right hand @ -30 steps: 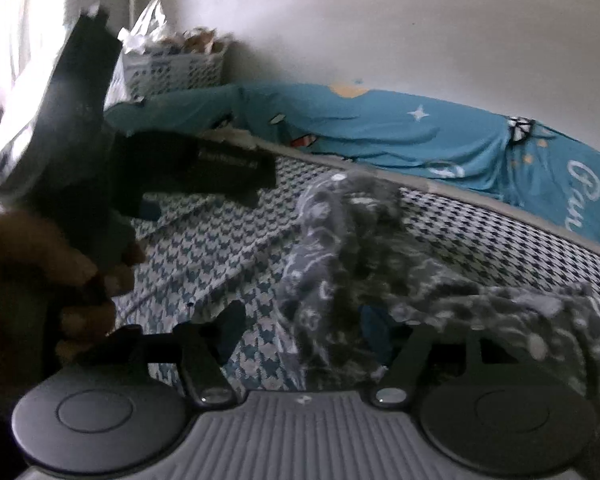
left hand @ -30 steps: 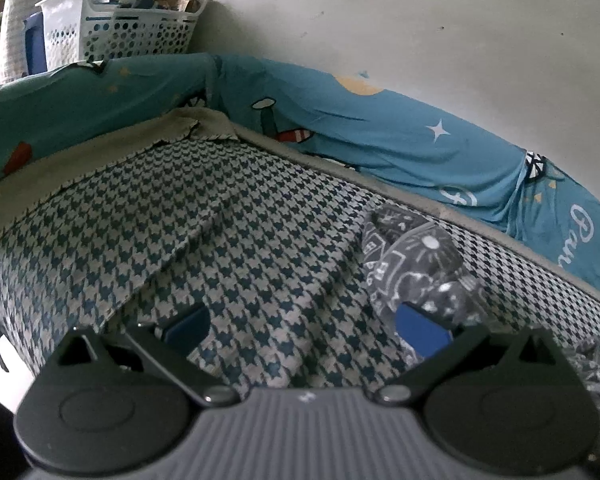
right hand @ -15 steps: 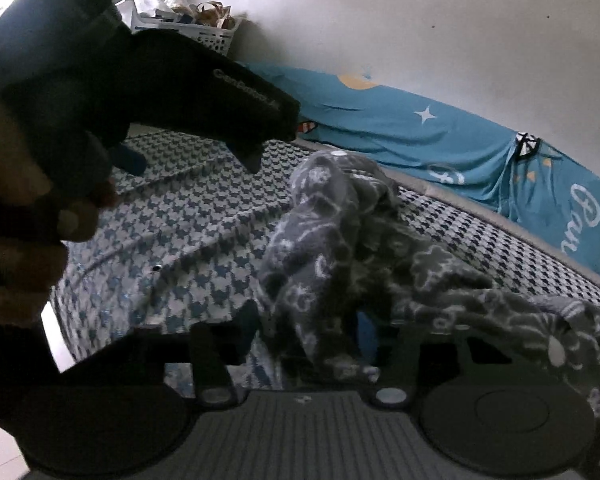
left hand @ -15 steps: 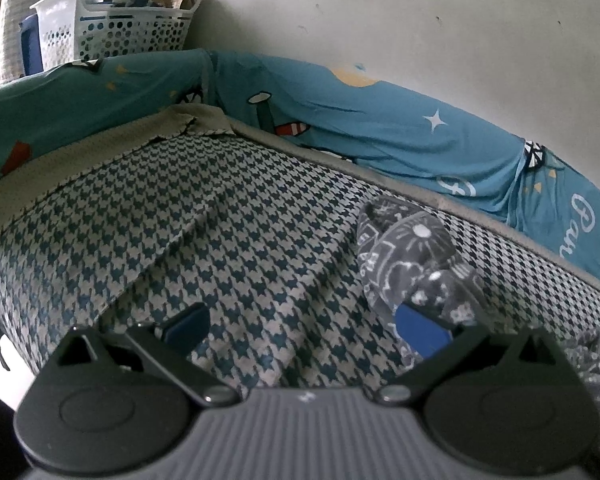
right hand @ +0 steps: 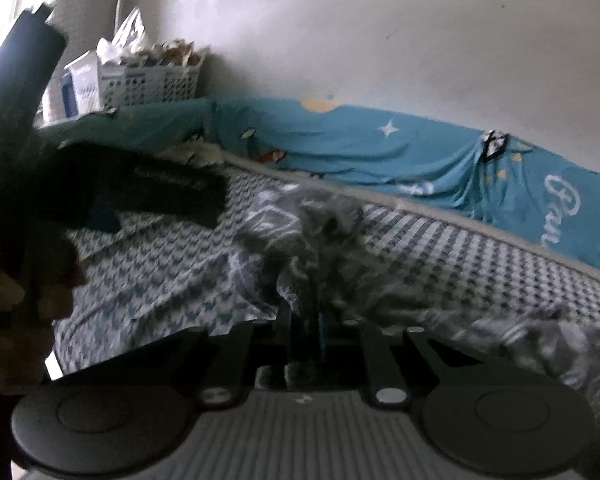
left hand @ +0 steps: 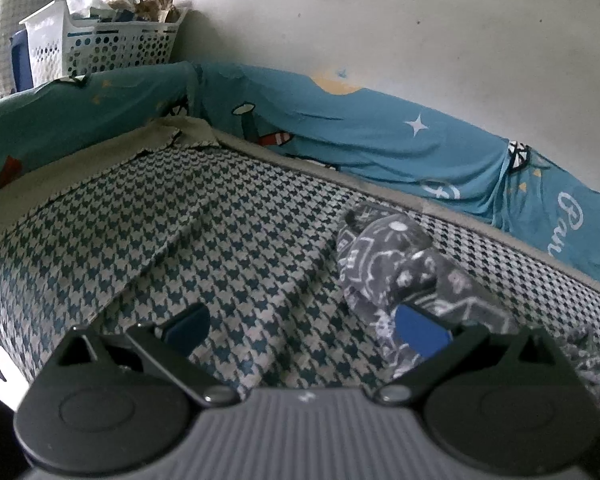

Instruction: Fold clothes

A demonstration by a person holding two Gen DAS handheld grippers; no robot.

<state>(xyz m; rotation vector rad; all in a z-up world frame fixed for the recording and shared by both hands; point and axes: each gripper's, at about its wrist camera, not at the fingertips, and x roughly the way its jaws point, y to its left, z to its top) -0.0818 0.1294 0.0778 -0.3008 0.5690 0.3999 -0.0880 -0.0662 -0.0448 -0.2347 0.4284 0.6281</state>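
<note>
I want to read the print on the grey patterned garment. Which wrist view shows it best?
The left wrist view: the grey white-patterned garment is sharp there, lying on the houndstooth cover beside the open left hand-held gripper. The right wrist view shows it motion-blurred, bunched in the shut right hand-held gripper.

White basket [left hand: 100, 46] w/ clutter, back-left

Your right gripper's [right hand: 306, 334] fingertips are hiding under the grey patterned garment [right hand: 300, 232], which is smearing with motion blur. The garment [left hand: 384, 256] is running off the left wrist view's right edge. The basket's [left hand: 112, 46] contents are staying too small to identify.
</note>
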